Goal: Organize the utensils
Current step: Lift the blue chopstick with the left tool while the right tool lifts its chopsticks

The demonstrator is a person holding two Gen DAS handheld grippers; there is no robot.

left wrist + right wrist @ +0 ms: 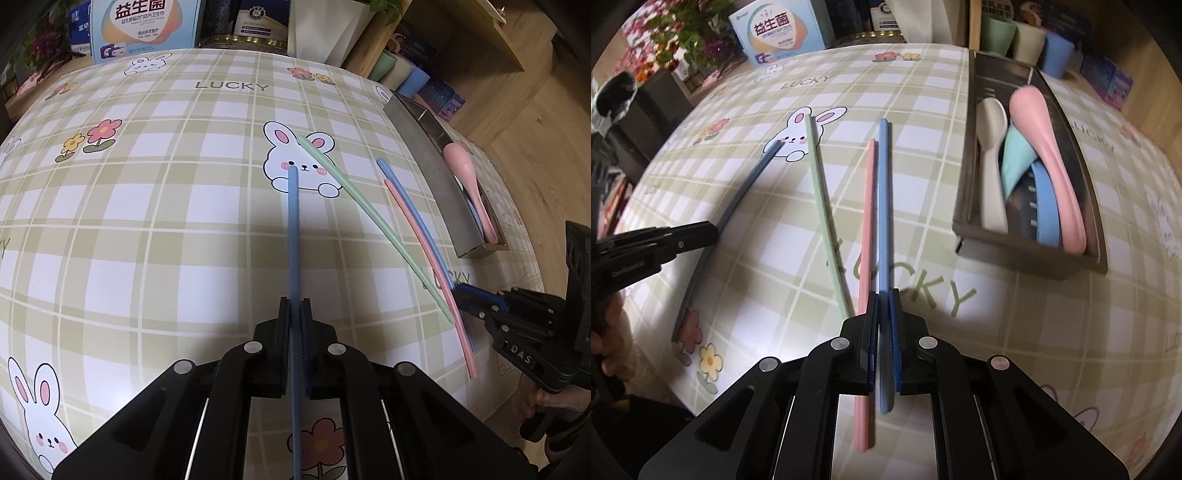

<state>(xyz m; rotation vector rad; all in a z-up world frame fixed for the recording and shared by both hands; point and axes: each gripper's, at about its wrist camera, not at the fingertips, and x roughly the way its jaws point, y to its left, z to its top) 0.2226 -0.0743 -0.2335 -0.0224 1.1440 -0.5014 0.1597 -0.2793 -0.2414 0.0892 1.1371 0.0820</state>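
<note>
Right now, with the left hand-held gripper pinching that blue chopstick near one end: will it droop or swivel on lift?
Probably stiff: the blue chopstick looks rigid. It may swivel, since the left hand-held gripper grips off-centre. Likely light, being thin.

Left black tongs (294, 314) angled steeply down, blue pads pinched together, right black tongs (884, 306) likewise tilted down, pads nearly touching, a bare hand (554, 402) gripping the right handle
</note>
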